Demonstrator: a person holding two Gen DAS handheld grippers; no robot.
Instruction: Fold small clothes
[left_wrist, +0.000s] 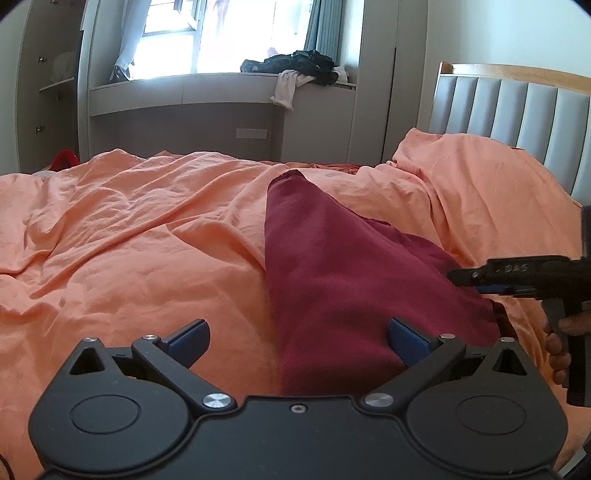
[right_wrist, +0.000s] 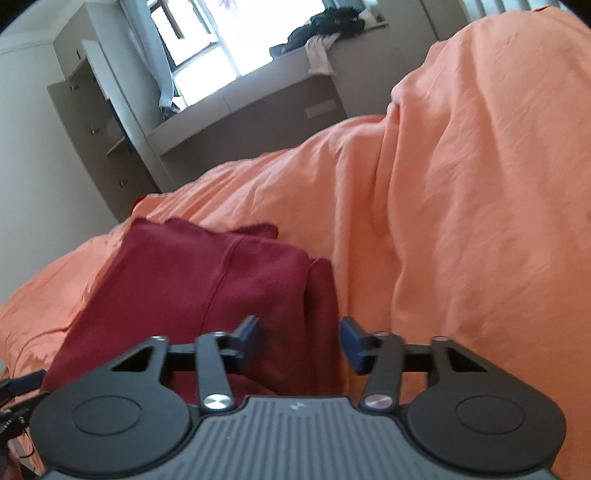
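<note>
On the bed, a dark red cloth (left_wrist: 332, 266) lies on a wrinkly orange sheet (left_wrist: 129, 229). It looks folded over, with one long narrow end reaching away toward the far side of the bed. The left gripper (left_wrist: 297, 338) hangs low over the near end of the cloth. Its jaws stand wide open, and nothing is held in them. One blue pad (left_wrist: 406, 338) is over the red cloth and the other is over the sheet. The right gripper (right_wrist: 299, 341) sits at the right edge of the cloth. Its jaws are about half open, and the edge of the cloth lies in the gap between them. The pads do not look like they press on the cloth, but that picture is a bit blurry. From the left camera, the right gripper pokes in from the side, close above the cloth, and a hand (left_wrist: 557, 347) holds its handle. A grey padded headboard (left_wrist: 517, 110) stands at the right end of the bed. Far behind, a pile of dark clothes (left_wrist: 299, 64) sits on the ledge under a bright window (left_wrist: 221, 33), and a white cloth hangs off the ledge.
</note>
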